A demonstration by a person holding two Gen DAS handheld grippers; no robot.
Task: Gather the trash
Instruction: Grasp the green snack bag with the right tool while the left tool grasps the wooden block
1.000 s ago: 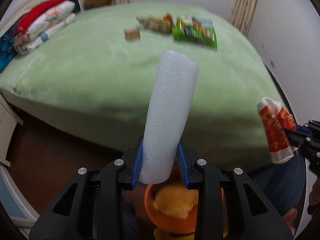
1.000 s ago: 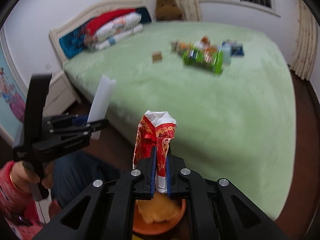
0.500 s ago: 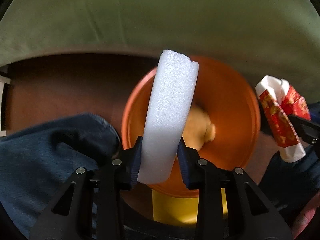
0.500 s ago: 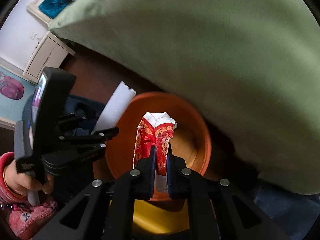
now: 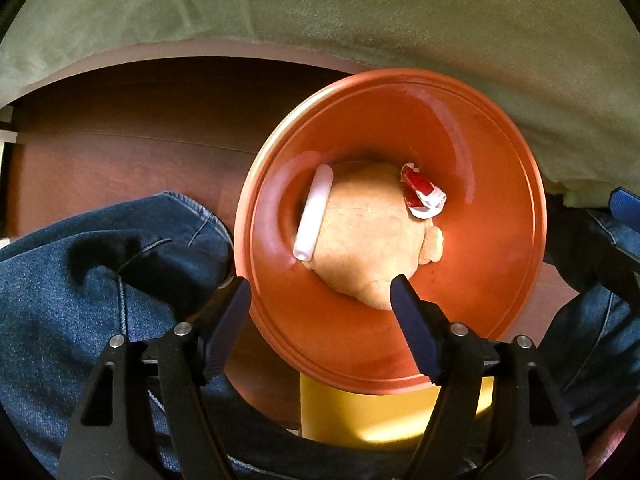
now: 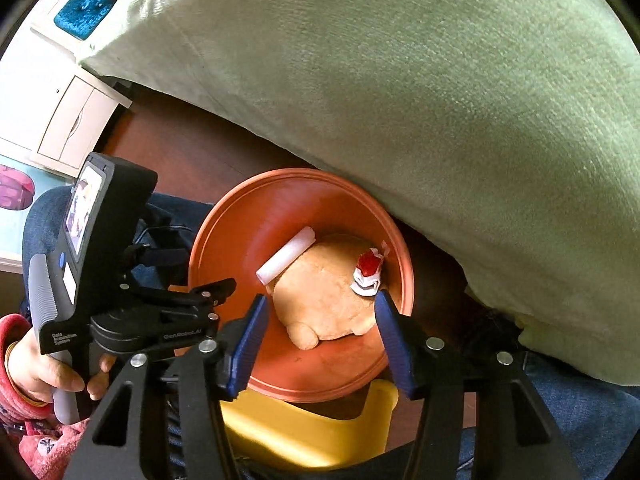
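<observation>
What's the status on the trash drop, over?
Left gripper and right gripper just opened, fingers empty. Foam and red wrapper lie in the orange bin. Nothing in the way.

Both grippers: black frames, silver screws, blue pads; left gripper (image 5: 320, 292), right gripper (image 6: 318, 312). Operator wears blue jeans (image 5: 80, 264), pink fuzzy sleeve (image 6: 16, 364)

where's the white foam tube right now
In both wrist views the white foam tube lies inside the orange basin, on its left side against the tan lump, opposite the red wrapper.
</observation>
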